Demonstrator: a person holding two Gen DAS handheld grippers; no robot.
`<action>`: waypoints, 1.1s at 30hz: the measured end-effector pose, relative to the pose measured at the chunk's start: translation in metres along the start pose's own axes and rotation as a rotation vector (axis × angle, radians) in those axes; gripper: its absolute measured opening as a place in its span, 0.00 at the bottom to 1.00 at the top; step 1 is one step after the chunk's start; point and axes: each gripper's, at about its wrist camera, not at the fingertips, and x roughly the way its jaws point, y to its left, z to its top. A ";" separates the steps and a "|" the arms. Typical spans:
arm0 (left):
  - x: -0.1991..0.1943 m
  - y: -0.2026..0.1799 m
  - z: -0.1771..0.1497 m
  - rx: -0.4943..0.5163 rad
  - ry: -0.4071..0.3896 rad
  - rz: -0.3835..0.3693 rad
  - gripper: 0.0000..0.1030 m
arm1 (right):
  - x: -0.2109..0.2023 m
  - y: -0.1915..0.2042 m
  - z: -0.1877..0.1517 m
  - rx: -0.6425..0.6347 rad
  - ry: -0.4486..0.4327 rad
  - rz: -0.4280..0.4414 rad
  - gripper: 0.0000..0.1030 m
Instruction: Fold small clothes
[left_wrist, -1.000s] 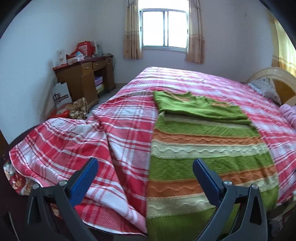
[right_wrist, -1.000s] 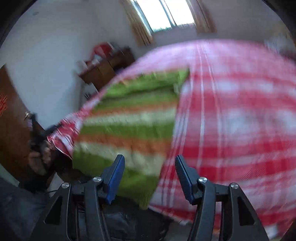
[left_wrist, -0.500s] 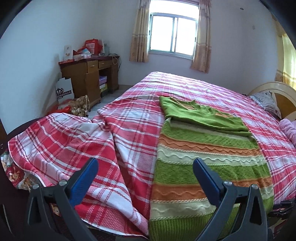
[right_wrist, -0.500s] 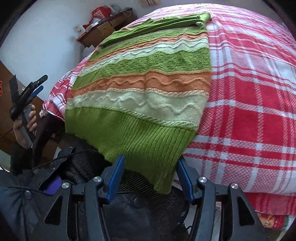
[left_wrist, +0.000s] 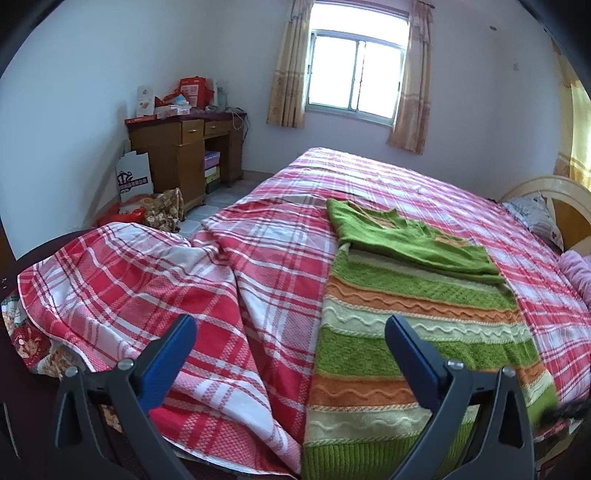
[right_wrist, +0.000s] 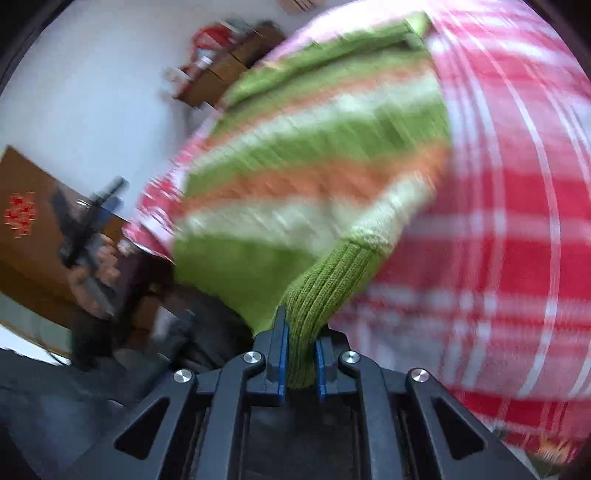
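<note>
A striped green, orange and cream sweater (left_wrist: 413, 332) lies flat on a bed's red plaid bedspread (left_wrist: 229, 295), its hem hanging over the near edge. The right gripper (right_wrist: 301, 363), its jaws just closing, pinches the ribbed green hem corner. The left gripper (left_wrist: 291, 350) hovers wide apart and empty above the bedspread.

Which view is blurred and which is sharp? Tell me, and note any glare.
Right wrist view: heavy motion smear over the striped sweater and plaid bedspread; only the right gripper, just closed on the green hem, is crisp. Left wrist view: sharp, fisheye-bent at the edges; the window is blown out white; the left gripper stands open.
</note>
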 end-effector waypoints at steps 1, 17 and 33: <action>0.000 0.001 0.000 -0.001 0.000 0.005 1.00 | -0.004 0.005 0.014 -0.012 -0.037 0.016 0.11; 0.023 0.024 -0.007 0.057 0.098 -0.041 1.00 | 0.045 -0.054 0.135 0.169 -0.295 -0.202 0.10; 0.099 -0.029 -0.030 0.066 0.293 -0.193 0.64 | 0.050 -0.058 0.128 0.157 -0.293 -0.223 0.11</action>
